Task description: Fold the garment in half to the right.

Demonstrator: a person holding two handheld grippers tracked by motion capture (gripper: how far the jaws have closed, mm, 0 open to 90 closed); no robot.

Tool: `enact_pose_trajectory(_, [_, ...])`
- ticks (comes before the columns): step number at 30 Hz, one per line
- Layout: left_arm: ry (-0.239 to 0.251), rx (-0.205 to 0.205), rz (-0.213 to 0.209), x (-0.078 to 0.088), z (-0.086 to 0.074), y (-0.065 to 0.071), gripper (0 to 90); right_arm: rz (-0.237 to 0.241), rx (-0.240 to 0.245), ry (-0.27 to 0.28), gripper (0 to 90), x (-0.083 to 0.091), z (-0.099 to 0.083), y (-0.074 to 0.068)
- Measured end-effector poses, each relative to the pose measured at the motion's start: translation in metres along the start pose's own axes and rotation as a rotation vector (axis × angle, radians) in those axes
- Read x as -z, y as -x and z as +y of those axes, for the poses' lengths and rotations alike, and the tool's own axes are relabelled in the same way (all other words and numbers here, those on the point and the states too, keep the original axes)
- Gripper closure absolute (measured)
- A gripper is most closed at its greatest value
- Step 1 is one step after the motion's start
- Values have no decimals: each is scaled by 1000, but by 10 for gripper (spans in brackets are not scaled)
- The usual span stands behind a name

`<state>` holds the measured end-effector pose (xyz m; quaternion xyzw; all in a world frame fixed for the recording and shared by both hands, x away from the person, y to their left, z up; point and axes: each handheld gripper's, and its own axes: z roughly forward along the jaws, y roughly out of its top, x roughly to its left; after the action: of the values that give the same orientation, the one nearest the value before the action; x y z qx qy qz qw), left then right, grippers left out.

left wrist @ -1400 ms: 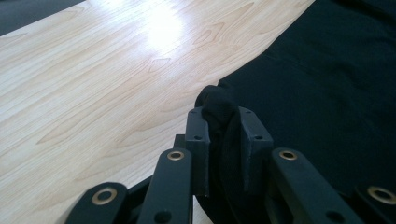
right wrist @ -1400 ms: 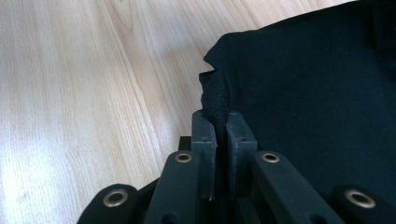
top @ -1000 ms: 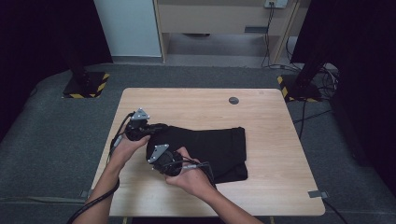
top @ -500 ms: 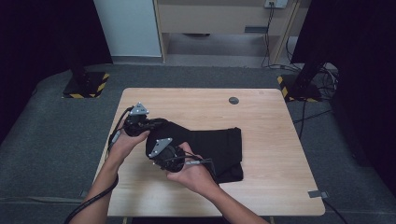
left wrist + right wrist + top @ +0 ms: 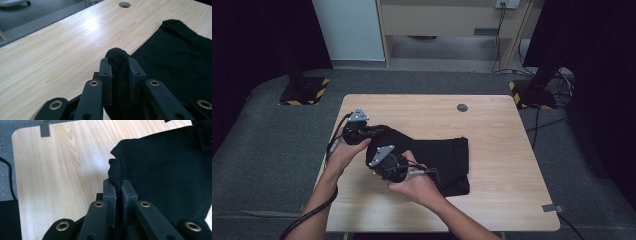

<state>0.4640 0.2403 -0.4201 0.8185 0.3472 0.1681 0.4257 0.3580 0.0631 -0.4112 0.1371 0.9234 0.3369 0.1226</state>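
A black folded garment (image 5: 439, 160) is laid on the wooden worktop (image 5: 502, 150), a little right of the middle and toward the near side. Its left edge is lifted off the wood and drawn up toward the left, while the right part lies flat. A bunched fold of this edge is pinched in the left tool (image 5: 119, 67), whose jaws are closed on the cloth, a knob of fabric being pushed out beyond the tips. A seamed edge of the same garment is clamped in the right tool (image 5: 119, 187), the jaws being pressed almost together on the thin cloth. In the high view the left tool (image 5: 371, 131) is held at the far left corner of the garment and the right tool (image 5: 393, 159) just nearer and to its right, the two being close together. A round cable hole (image 5: 462, 107) is set in the far part of the worktop, well apart from the garment. A small grey tab (image 5: 552, 208) is fixed at the near right corner.
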Motion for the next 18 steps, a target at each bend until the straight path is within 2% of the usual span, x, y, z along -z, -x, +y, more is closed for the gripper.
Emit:
enact_pose_trajectory(7, [-6, -37, -1, 2, 19, 9, 768, -4, -20, 24, 848, 15, -4, 5])
enact_pose_trajectory(18, [-20, -82, -15, -10, 50, 30, 768, -24, -67, 60, 848, 47, -20, 22])
